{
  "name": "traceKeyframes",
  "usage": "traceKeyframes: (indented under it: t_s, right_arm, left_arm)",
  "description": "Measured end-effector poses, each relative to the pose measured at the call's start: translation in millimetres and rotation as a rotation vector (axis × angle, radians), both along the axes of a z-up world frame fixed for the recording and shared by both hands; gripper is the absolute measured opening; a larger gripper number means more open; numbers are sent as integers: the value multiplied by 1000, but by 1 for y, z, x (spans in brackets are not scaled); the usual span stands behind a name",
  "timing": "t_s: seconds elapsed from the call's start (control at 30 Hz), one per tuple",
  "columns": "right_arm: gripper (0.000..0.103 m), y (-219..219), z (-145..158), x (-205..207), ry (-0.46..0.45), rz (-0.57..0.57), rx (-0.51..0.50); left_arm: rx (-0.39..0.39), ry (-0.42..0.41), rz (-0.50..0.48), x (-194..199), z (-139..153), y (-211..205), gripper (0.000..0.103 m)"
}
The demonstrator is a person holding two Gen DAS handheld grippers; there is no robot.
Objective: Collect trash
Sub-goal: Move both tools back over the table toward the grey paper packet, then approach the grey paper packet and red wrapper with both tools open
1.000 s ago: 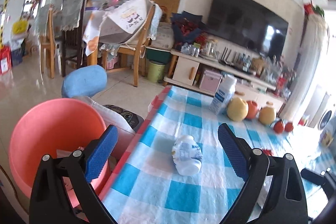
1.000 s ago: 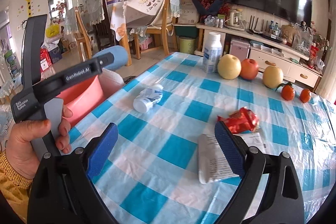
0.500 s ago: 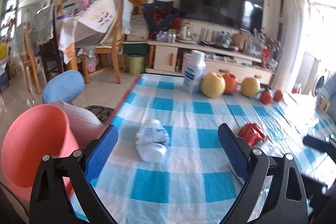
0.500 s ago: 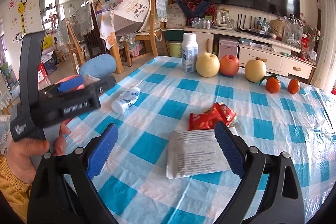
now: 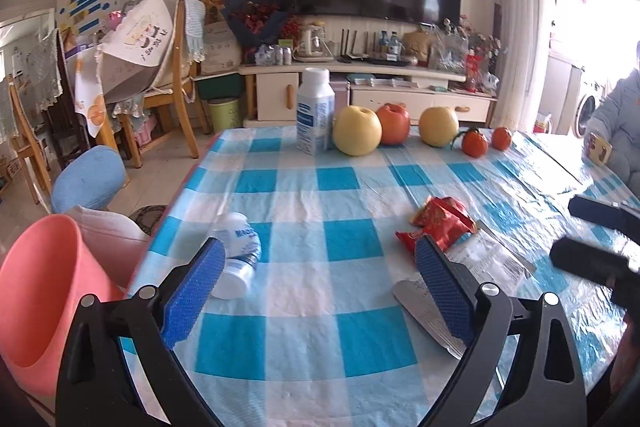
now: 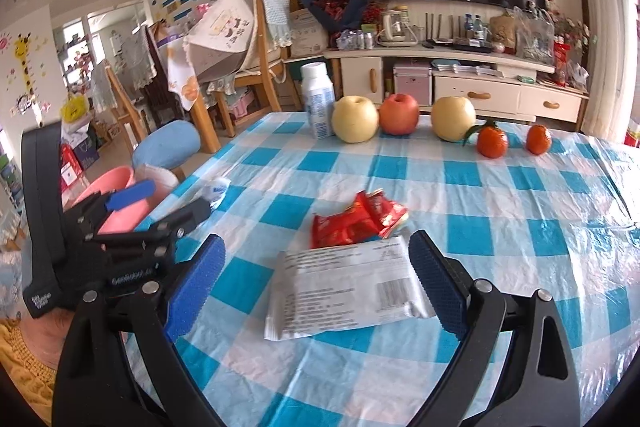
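Left wrist view: we see the left gripper [image 5: 316,281] spread wide and empty above the table [image 5: 360,343], whose glossy plastic cloth is checked blue and white. A small white plastic bottle [image 5: 236,259] lies on its side near the table's left edge, beside our left pad. A round pink bucket [image 5: 40,299] sits past that edge. Our right gripper [image 6: 316,275] is likewise wide open, holding nothing, over a flat white wrapper [image 6: 344,287] touching a crinkled red foil packet [image 6: 356,219].

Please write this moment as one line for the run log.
left gripper: open, empty, beside tipped bottle | right gripper: open, empty, over white packet | red wrapper: on table | pink bin: off table's left edge
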State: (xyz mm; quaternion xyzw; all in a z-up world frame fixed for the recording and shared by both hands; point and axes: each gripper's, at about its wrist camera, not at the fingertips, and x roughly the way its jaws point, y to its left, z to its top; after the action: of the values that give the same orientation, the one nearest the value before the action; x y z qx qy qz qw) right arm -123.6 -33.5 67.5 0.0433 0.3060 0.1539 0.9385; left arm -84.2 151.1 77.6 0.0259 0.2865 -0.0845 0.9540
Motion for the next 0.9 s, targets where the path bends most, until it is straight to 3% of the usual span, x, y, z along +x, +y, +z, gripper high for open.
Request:
traceKeyframes:
  t_s: [0.47, 0.9]
  right_arm:
    - [94, -61, -6, 19, 88, -116, 91]
    - [93, -109, -30, 43, 231, -175, 229]
  left_arm:
    - [43, 71, -131, 0, -19, -39, 95]
    - [133, 117, -343, -4, -44, -98, 95]
